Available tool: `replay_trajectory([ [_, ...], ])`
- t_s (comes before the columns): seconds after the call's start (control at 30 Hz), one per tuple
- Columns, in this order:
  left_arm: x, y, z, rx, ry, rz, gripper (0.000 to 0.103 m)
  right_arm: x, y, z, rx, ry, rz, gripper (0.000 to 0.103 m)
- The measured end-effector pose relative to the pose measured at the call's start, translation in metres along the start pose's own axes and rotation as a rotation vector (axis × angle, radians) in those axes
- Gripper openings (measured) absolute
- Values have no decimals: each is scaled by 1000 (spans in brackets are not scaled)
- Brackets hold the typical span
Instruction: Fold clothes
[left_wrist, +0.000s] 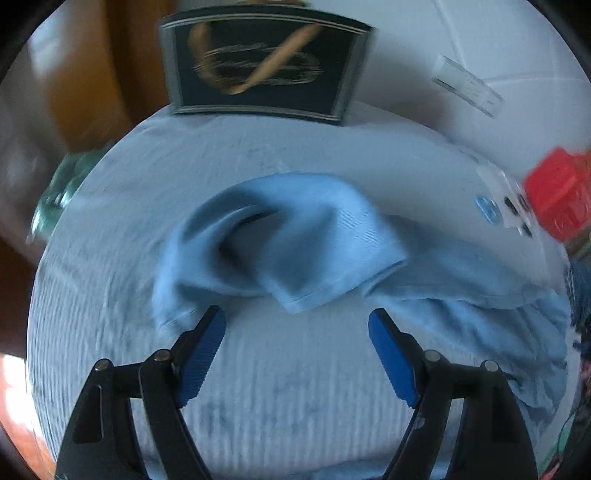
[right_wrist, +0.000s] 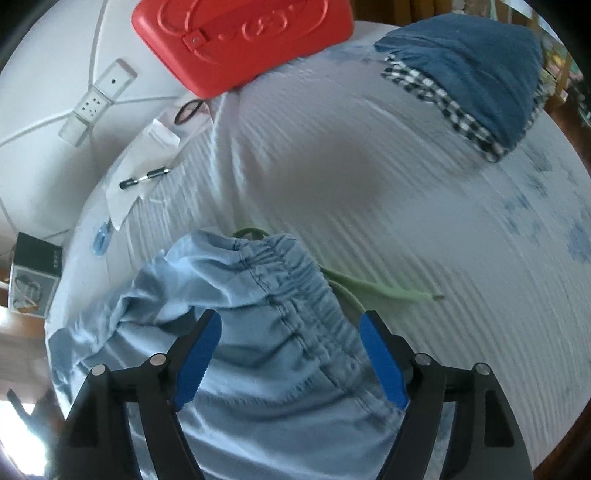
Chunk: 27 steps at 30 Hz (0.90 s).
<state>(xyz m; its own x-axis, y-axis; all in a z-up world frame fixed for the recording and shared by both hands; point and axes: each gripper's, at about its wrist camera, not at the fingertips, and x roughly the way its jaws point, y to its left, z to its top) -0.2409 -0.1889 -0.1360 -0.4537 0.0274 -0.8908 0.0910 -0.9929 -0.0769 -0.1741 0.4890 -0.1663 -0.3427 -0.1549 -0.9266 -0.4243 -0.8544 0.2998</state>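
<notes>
Right wrist view shows the right hand-held gripper wide over the trousers' waistband at lower centre, empty like the left hand-held gripper, likely seeking fresh grips.

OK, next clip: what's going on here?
A person is folding clothes on a white cloth with a tool in each hand. Light blue pants lie crumpled, not yet folded. The left tool is open over the pant-leg end, holding nothing. The right tool is open over the elastic waistband, with fabric between the jaws but not pinched. A green drawstring trails out. Already folded clothes sit at the far corner, beside a red case.
</notes>
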Motion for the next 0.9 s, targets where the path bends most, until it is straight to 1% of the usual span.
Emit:
replay_trajectory([
  [0.03, 9, -7, 3, 35, 5, 48, 80, 3, 2, 1, -5, 6, 2, 78],
  [0.1, 29, -12, 8, 75, 28, 122, 80, 9, 7, 0, -32, 19, -9, 79],
  [0.17, 51, -11, 9, 95, 60, 178, 80, 13, 14, -1, -70, 25, -29, 83],
  [0.2, 59, -11, 10, 107, 67, 203, 80, 14, 17, 0, -88, 20, -37, 87],
  [0.23, 66, -10, 13, 119, 67, 233, 76, 15, 19, 1, -102, 13, -44, 88],
  [0.27, 70, -9, 15, 126, 59, 252, 68, 16, 21, 2, -114, 4, -53, 88],
  [0.3, 71, -7, 19, 125, 48, 235, 50, 18, 22, 5, -118, -5, -62, 88],
  [0.33, 69, -5, 26, 115, 40, 223, 27, 21, 23, 8, -117, -11, -67, 88],
  [0.37, 66, -3, 32, 100, 33, 221, 21, 25, 23, 12, -115, -14, -72, 88],
  [0.47, 55, 3, 54, 65, 6, 217, 15, 38, 26, 19, -125, 3, -71, 88],
  [0.5, 50, 4, 64, 70, -13, 227, 15, 42, 28, 21, -133, 11, -65, 82],
  [0.53, 43, 3, 78, 78, -42, 241, 15, 44, 29, 23, -138, 14, -56, 68],
  [0.57, 37, 4, 92, 79, -66, 247, 15, 44, 31, 25, -140, 11, -45, 26],
  [0.6, 34, 7, 108, 64, -80, 227, 15, 44, 34, 28, -141, 9, -34, 22],
  [0.67, 32, 17, 138, 8, -89, 168, 16, 39, 35, 38, -131, -30, -39, 22],
  [0.7, 34, 23, 150, -29, -80, 144, 26, 38, 34, 44, -119, -50, -42, 22],
  [0.73, 35, 30, 162, -67, -71, 120, 44, 37, 32, 49, -101, -67, -45, 24],
  [0.77, 34, 35, 167, -94, -65, 115, 53, 39, 29, 53, -75, -70, -52, 28],
  [0.8, 31, 38, 168, -104, -64, 120, 65, 42, 27, 57, -55, -62, -61, 37],
  [0.83, 28, 40, 166, -109, -66, 125, 69, 45, 26, 58, -49, -55, -66, 41],
  [0.9, 22, 43, 158, -116, -61, 125, 71, 44, 24, 56, -48, -55, -56, 43],
])
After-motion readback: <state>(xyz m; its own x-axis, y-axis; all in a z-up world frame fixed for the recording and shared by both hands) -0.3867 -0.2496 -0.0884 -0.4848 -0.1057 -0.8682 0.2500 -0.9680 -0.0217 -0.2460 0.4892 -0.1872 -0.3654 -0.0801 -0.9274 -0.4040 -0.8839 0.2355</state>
